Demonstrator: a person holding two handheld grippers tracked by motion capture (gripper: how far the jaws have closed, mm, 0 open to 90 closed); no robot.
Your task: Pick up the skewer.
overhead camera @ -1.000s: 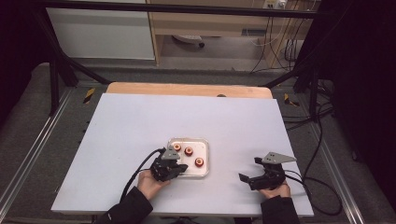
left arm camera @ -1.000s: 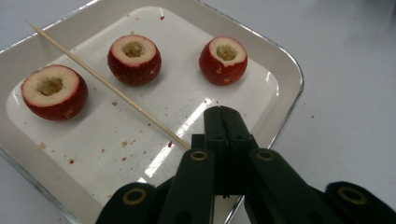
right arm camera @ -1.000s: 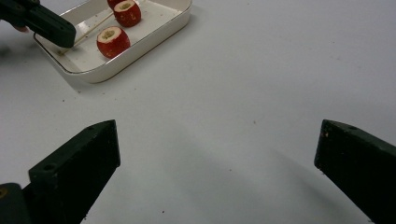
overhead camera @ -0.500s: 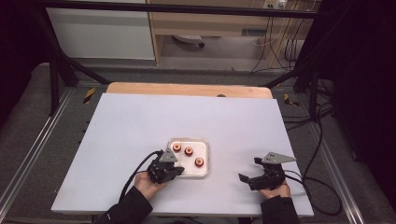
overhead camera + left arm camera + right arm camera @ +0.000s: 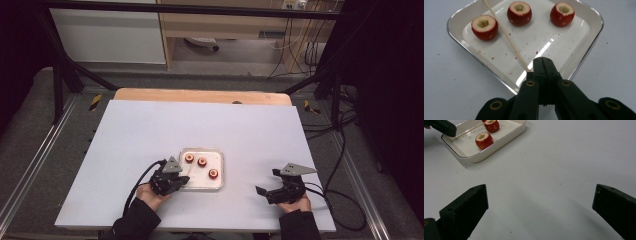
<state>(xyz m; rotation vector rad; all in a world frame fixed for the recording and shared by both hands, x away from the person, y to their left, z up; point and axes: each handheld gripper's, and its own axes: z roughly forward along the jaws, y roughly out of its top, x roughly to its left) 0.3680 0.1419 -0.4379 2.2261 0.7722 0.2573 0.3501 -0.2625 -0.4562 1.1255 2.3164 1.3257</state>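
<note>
White tabletop (image 5: pixel 150 130) carries a shallow white tray (image 5: pixel 584 53) with three cored red fruits (image 5: pixel 519 13) lying in it, set toward the six o'clock edge in the high view. At the tray's seven o'clock corner the left gripper (image 5: pixel 543 65) has its jaws clamped on the near end of a thin wooden skewer (image 5: pixel 504 33), which slants across the tray between two fruits. Well apart, at four o'clock, the right gripper (image 5: pixel 267 190) rests with jaws wide apart.

Even overhead light, soft shadows, dim surroundings.
</note>
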